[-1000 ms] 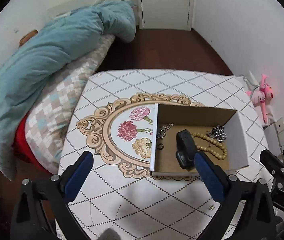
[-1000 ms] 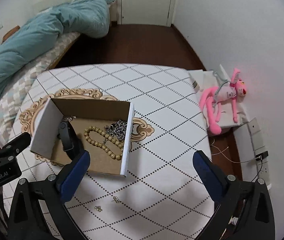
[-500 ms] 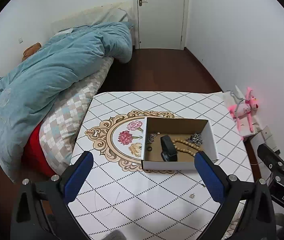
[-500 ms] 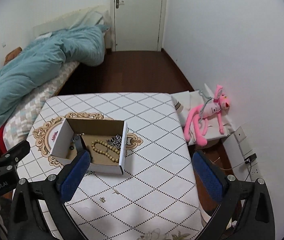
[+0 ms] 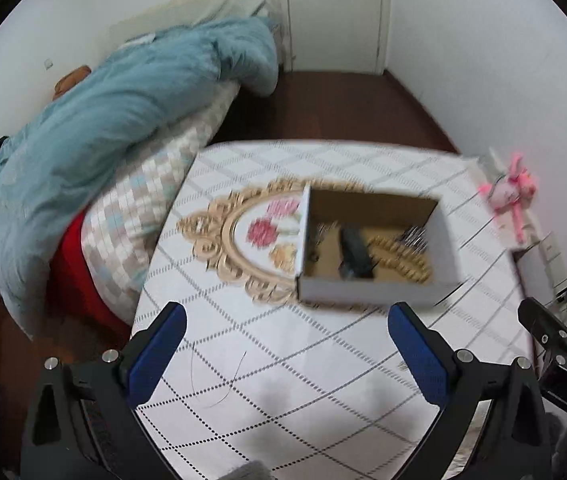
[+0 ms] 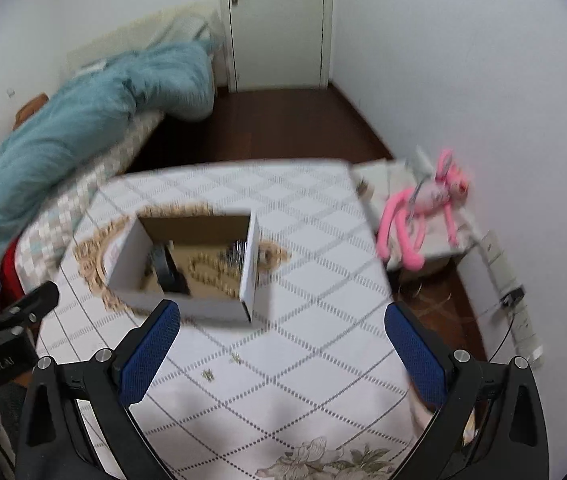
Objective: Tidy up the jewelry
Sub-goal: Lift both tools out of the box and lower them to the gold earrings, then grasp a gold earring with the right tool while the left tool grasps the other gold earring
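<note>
My table (image 5: 283, 380), with its diamond-check cloth, fills most of both views. The open cardboard box (image 5: 367, 294) sits toward its far half, partly over the gold floral medallion (image 5: 239, 236). Inside the box lie a dark strap-like piece (image 5: 353, 250), a string of tan beads (image 5: 399, 258) and a silvery chain cluster (image 6: 237, 254) against its right wall. Two tiny loose gold pieces (image 6: 221, 366) lie on the cloth between the box and the near edge; they look to me like what remains to gather. My left gripper (image 5: 285, 356) and right gripper (image 6: 283, 354) both hover spread wide, holding nothing. To do this well, I should bring the right one low, straddle one piece, close slowly so it doesn't skitter, then lift clear over the box wall.
</note>
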